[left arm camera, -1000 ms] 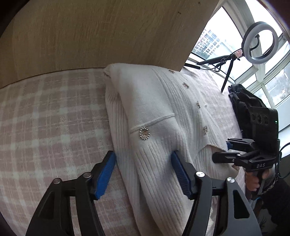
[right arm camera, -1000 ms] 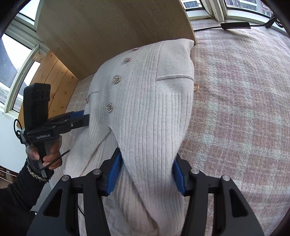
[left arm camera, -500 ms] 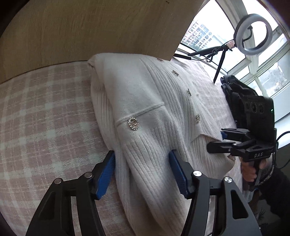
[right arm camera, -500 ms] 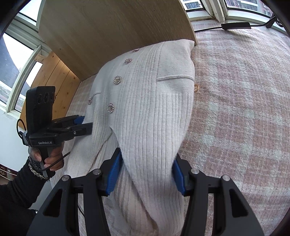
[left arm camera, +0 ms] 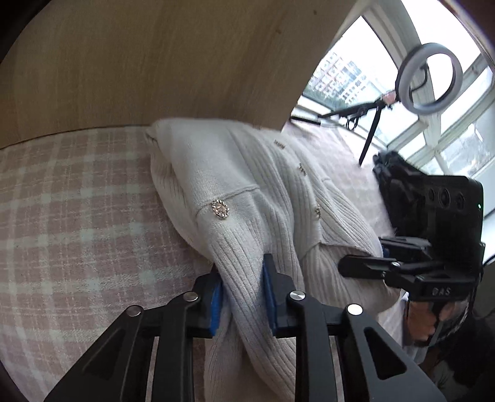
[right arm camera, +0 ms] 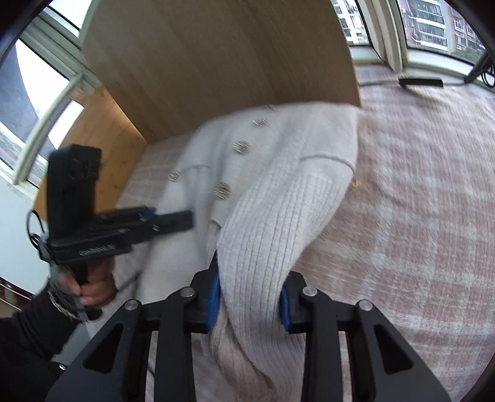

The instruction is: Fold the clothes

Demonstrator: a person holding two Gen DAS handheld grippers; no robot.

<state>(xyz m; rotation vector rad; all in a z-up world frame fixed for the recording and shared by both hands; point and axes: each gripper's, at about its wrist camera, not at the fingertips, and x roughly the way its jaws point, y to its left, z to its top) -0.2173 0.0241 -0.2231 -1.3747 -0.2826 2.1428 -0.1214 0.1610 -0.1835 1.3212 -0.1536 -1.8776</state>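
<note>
White cardigan (left arm camera: 247, 191) hem now pinched: left tongs (left arm camera: 243, 297), right tongs (right arm camera: 249, 304) closing.

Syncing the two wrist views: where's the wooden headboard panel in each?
Left wrist: wooden headboard panel fills the top, left of the window.
Right wrist: it is top centre, windows on both sides.
Shared landmark: white cardigan lying just below the panel.

A pale wooden headboard (left arm camera: 154, 62) fills the upper part of both views, with a pink-and-white plaid bed cover (left arm camera: 62, 216) spread below it. At the upper right of the left wrist view, white-framed windows (left arm camera: 458, 148) let in daylight, showing apartment blocks (right arm camera: 433, 21) outside. A ring light (left arm camera: 430, 80) on a stand rises before the glass.
</note>
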